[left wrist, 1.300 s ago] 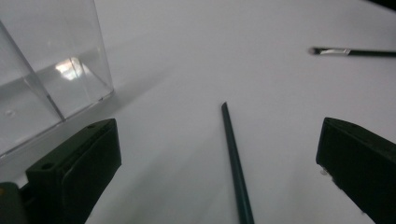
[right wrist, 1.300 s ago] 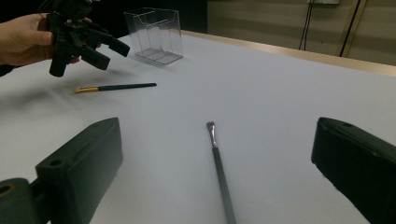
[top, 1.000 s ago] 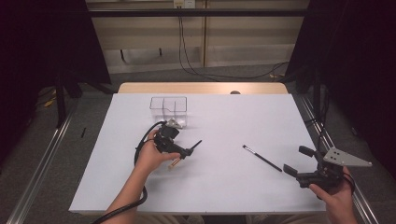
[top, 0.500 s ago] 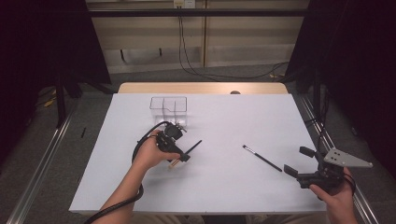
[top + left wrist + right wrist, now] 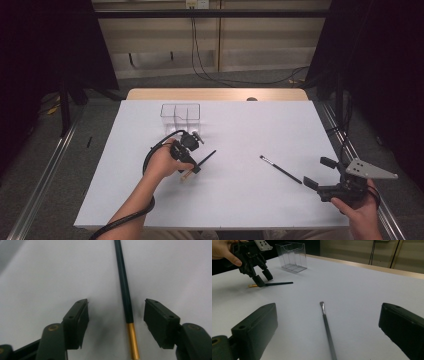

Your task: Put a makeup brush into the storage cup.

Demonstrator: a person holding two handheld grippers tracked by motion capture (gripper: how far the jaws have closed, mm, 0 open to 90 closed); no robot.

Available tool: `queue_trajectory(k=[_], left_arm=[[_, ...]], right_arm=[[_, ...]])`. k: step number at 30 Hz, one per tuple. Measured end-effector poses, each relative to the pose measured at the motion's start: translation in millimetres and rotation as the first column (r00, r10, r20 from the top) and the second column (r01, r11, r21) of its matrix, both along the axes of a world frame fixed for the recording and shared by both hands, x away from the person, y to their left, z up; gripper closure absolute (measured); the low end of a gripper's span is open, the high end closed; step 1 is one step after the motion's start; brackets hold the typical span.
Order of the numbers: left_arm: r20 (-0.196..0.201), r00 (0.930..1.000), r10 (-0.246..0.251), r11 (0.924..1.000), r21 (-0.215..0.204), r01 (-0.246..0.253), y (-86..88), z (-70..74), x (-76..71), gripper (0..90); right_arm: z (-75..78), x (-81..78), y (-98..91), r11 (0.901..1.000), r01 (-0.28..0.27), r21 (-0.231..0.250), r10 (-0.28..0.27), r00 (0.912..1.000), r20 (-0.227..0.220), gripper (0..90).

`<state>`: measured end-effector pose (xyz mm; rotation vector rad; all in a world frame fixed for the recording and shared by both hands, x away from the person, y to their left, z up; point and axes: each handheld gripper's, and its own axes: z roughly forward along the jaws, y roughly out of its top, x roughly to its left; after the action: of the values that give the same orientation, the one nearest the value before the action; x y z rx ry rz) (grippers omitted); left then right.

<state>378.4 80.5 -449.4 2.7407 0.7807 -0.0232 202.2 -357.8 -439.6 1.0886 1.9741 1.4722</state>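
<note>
A dark-handled brush with a gold ferrule lies on the white table left of centre. My left gripper points down over it. In the left gripper view the brush lies between the two jaws, nearer the right one, with a gap on both sides. The jaws have just been closing and stand half open, touching nothing. A second, thin black brush lies at the right. My right gripper hovers just beyond its handle end, open wide and empty, with the brush ahead between its jaws.
A clear plastic two-compartment box stands empty at the back left of the table, just beyond the left hand. From the right gripper view the left gripper and the box are at the upper left. A black cable trails from the left gripper along the forearm.
The left gripper's jaws have narrowed around the gold-ferruled brush, and the hand has settled slightly over it. The right hand and both brushes have stayed put.
</note>
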Motion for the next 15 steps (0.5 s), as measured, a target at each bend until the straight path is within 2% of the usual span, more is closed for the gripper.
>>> queue_trajectory(k=[3,7,12,15], left_arm=[[-0.022,0.9997,-0.012,0.9998,0.018,0.012,-1.6,1.5,-0.6,46.6],[-0.027,0.9996,-0.009,0.9988,0.049,0.011,-4.2,2.3,-1.9,55.3],[-0.017,0.9998,-0.007,0.9952,0.097,0.009,-9.9,2.4,-1.8,60.4],[-0.025,0.9991,-0.034,0.9909,0.129,0.037,-15.2,3.5,-1.9,66.6]], right_arm=[[-0.3,0.4,0.8,1.0000,-0.004,-0.004,0.004,1.0000,-0.001,2.0],[-0.2,0.4,0.8,1.0000,-0.005,-0.005,0.005,1.0000,0.000,2.0],[-0.3,0.6,1.0,1.0000,0.000,-0.006,0.000,1.0000,-0.003,2.0],[0.0,0.8,1.1,1.0000,0.000,-0.009,0.000,1.0000,-0.002,2.0]])
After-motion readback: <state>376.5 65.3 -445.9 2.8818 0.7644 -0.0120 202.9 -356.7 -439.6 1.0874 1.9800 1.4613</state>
